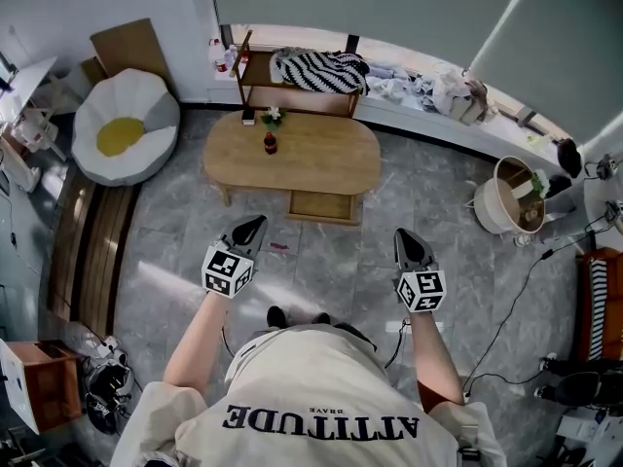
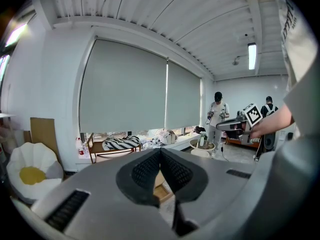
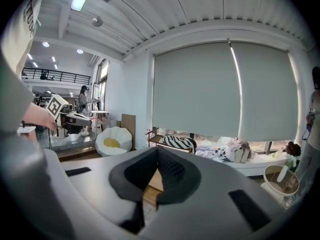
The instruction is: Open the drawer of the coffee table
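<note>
The drawer (image 1: 324, 206) sticks out from the coffee table (image 1: 292, 154), so it looks open already, while the left gripper (image 1: 256, 223) and right gripper (image 1: 406, 234) are both closed, empty and far from it.

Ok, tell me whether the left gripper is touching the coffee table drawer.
Apart. The head view shows bare floor between the left gripper and the drawer under the coffee table.

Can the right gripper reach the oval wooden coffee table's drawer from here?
Probably, with a step closer: only grey tiled floor lies between the shut right gripper and the wooden drawer.
</note>
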`<state>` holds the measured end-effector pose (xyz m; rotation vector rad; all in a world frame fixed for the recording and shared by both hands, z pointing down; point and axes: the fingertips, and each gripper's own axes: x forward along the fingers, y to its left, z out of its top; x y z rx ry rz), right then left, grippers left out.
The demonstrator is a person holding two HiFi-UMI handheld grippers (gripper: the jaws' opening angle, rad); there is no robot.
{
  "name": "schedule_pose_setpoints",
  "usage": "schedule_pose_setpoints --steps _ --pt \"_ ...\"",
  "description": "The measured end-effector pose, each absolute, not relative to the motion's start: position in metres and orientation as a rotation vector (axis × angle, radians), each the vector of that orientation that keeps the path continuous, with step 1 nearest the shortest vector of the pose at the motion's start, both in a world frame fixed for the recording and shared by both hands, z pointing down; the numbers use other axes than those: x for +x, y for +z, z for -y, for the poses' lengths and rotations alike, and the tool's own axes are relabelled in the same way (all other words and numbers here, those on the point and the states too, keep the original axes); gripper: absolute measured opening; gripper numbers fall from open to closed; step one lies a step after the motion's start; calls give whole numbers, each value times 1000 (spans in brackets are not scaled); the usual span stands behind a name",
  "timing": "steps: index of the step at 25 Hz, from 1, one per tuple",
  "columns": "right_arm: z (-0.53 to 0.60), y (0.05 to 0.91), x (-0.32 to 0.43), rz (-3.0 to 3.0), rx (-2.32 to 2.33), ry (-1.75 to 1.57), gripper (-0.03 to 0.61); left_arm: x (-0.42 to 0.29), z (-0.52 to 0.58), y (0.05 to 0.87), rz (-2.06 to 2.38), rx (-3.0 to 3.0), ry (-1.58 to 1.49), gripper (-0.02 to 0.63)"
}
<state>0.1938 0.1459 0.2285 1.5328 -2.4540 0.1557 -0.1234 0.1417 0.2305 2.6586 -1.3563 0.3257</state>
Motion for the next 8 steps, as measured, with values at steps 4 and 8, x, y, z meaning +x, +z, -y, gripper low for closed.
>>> schedule_pose_setpoints --steps 4,8 --pt "-143 226 192 2456 1531 142 18 -128 -139 230 1369 2657 318 20" --pt "-140 223 192 2458 1530 134 18 -131 -138 231 1391 2638 302 20"
